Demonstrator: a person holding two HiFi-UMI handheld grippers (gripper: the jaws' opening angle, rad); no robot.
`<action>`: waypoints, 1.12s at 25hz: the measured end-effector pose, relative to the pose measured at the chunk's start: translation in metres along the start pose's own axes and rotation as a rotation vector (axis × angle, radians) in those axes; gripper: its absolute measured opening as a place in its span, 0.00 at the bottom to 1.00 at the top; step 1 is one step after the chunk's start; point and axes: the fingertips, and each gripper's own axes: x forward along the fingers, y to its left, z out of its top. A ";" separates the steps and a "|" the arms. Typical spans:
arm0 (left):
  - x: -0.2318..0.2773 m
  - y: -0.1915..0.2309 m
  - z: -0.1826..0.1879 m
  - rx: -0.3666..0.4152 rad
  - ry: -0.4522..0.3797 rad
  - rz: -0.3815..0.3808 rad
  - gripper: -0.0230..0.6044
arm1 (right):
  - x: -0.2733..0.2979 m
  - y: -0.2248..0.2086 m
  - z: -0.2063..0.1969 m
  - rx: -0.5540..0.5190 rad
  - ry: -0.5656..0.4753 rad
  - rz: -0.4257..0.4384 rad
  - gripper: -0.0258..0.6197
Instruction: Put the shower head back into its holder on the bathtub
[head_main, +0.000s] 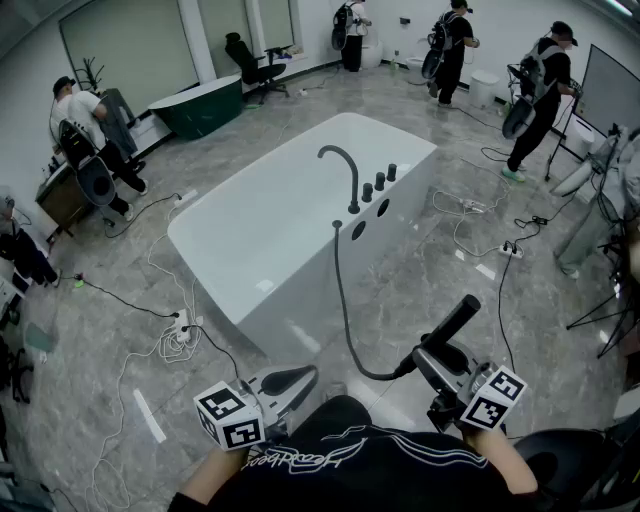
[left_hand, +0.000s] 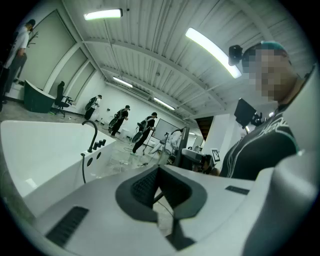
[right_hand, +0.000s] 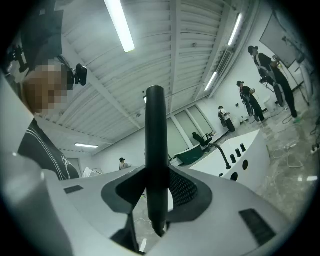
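Note:
A white bathtub (head_main: 300, 150) stands on the grey floor ahead of me, with a black curved faucet (head_main: 345, 170), three black knobs (head_main: 379, 180) and two round openings (head_main: 370, 218) on its near deck. A black hose (head_main: 345, 300) runs from the deck down to the black stick-shaped shower head (head_main: 455, 320). My right gripper (head_main: 430, 352) is shut on the shower head (right_hand: 156, 165), which stands upright between the jaws of that gripper (right_hand: 157, 192). The left gripper (head_main: 300, 378) is shut with nothing in it, and its closed tips (left_hand: 159, 187) point toward the tub (left_hand: 40, 145).
Cables and a power strip (head_main: 180, 325) lie on the floor left of the tub; more cables (head_main: 480, 215) lie to its right. Several people stand around the room's edges. A dark green tub (head_main: 200, 105) and an office chair (head_main: 255, 60) sit at the back.

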 end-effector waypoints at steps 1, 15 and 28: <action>0.002 -0.001 0.000 0.010 0.006 -0.001 0.04 | 0.000 -0.001 0.001 0.002 -0.005 0.001 0.25; 0.039 -0.007 0.018 0.072 0.029 -0.078 0.05 | -0.003 -0.016 0.039 -0.003 -0.069 -0.014 0.25; 0.105 0.066 -0.018 0.094 0.246 -0.136 0.34 | 0.048 -0.075 0.070 0.091 -0.124 -0.032 0.25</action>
